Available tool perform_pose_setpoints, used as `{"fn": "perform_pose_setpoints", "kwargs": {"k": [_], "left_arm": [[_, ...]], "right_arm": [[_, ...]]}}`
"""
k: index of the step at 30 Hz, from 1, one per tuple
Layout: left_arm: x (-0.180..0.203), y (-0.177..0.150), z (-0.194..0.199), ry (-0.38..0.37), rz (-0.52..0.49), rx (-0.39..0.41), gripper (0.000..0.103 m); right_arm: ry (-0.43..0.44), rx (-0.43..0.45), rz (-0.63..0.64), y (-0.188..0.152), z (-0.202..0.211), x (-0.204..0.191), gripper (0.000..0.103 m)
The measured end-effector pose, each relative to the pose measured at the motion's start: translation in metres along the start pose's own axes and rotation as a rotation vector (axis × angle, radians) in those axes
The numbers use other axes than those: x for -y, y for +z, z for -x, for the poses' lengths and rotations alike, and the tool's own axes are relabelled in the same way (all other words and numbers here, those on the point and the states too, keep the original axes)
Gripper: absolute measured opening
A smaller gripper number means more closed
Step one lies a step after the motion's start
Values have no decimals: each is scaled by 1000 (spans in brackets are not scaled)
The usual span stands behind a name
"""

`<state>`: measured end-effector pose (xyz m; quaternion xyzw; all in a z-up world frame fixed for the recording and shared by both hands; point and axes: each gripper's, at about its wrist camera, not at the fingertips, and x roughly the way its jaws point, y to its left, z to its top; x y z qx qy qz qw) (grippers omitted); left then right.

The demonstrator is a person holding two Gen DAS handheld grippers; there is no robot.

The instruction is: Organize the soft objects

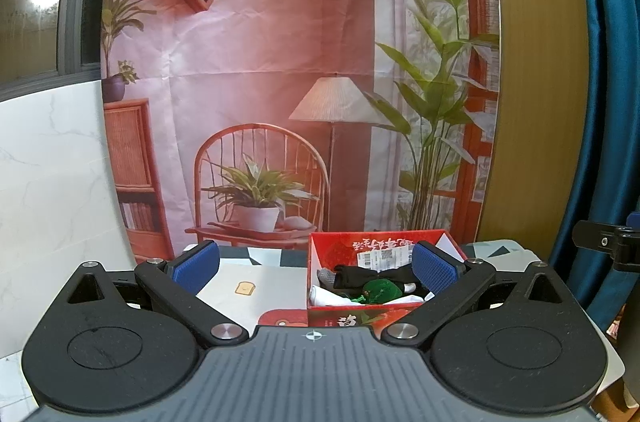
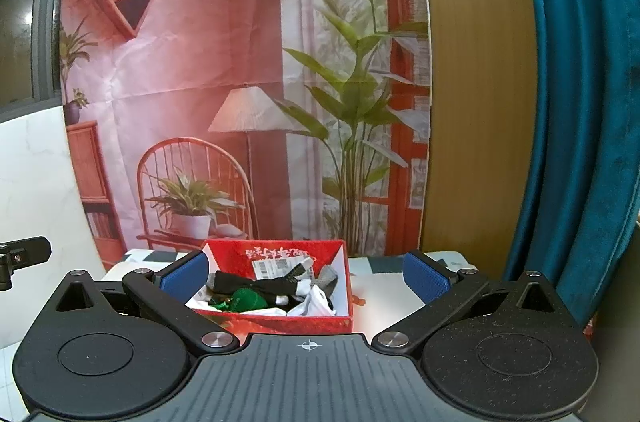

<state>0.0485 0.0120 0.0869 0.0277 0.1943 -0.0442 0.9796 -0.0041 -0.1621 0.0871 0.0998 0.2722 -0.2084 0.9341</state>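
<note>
A red cardboard box (image 1: pixel 348 316) (image 2: pixel 276 325) stands on the patterned table. It holds soft things: black socks (image 1: pixel 372 274) (image 2: pixel 256 286), a green plush piece (image 1: pixel 380 290) (image 2: pixel 248 300) and white cloth (image 1: pixel 328 296) (image 2: pixel 312 304). My left gripper (image 1: pixel 316 268) is open and holds nothing; the box lies ahead and right, behind its right pad. My right gripper (image 2: pixel 306 276) is also open, with nothing between its pads. The box sits ahead between its fingers, toward the left one.
The table top (image 1: pixel 256 274) carries a white mat with a small toast picture (image 1: pixel 245 288). A printed room backdrop (image 1: pixel 280 82) hangs behind the table. A teal curtain (image 2: pixel 580 102) hangs at the right, and a marble wall (image 1: pixel 48 182) is at the left.
</note>
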Motion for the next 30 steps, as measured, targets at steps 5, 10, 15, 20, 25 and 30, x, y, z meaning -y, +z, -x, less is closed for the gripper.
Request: {"fn": "perform_pose_setpoints", "kwargs": {"k": [5, 10, 15, 20, 25, 30], "left_arm": [[0, 0, -1, 1, 0, -1, 103], [0, 0, 0, 0, 0, -1, 103], [0, -1, -1, -2, 1, -2, 103], [-1, -3, -1, -7, 3, -6, 103], [0, -3, -1, -10, 1, -2, 103], [0, -5, 0, -5, -2, 5, 103]], "right_arm": [[0, 0, 1, 0, 0, 0, 103], [0, 1, 0, 0, 0, 1, 103], [-1, -1, -1, 0, -1, 5, 103], [-1, -1, -2, 0, -2, 5, 103], [-1, -1, -1, 0, -2, 6, 103], [0, -1, -1, 1, -1, 5, 103]]}}
